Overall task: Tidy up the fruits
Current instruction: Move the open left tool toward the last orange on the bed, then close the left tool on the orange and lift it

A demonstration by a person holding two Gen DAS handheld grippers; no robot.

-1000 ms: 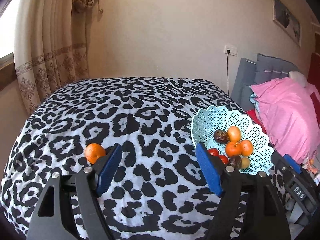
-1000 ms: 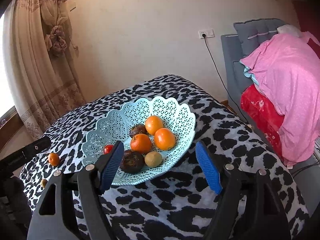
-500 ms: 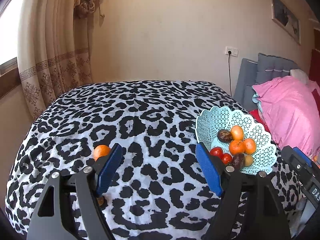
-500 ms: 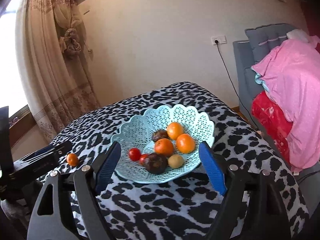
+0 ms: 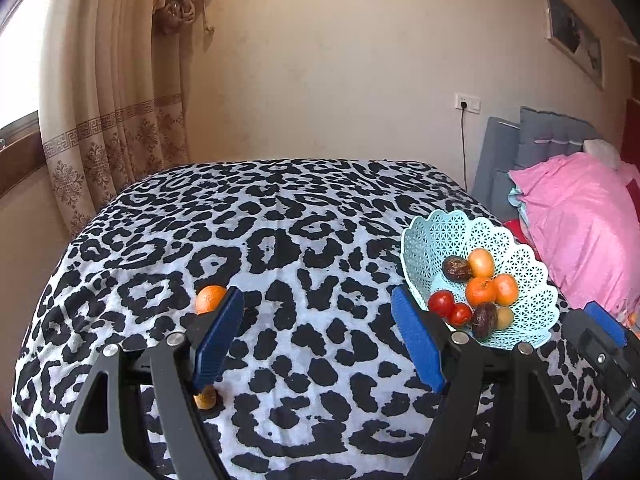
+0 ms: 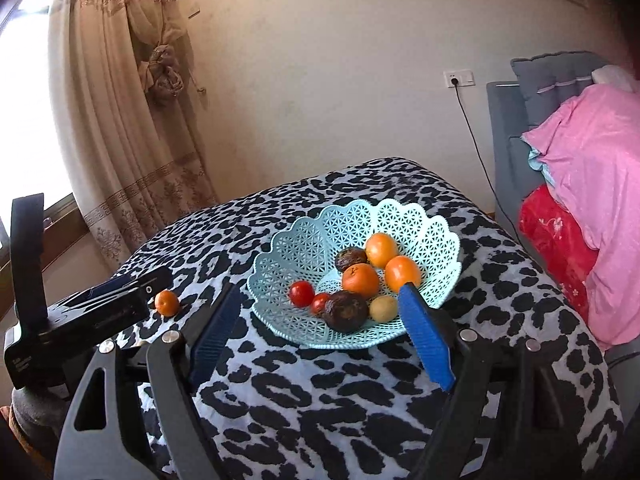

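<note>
No text can be read. The left hand-held gripper carries a small pale label low on its black body in the right wrist view, too blurred to make out.

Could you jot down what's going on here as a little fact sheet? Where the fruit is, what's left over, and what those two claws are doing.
Surface: table under a leopard-print cloth
Container: pale blue lattice basket
In the basket: three oranges, two red tomatoes, two dark wrinkled fruits, one small yellowish fruit
Still outside: loose orange on the cloth, plus a small brownish fruit partly hidden behind a claw finger
Left claw: open, empty
Right claw: open, empty, jaws just widened, facing the basket
</note>
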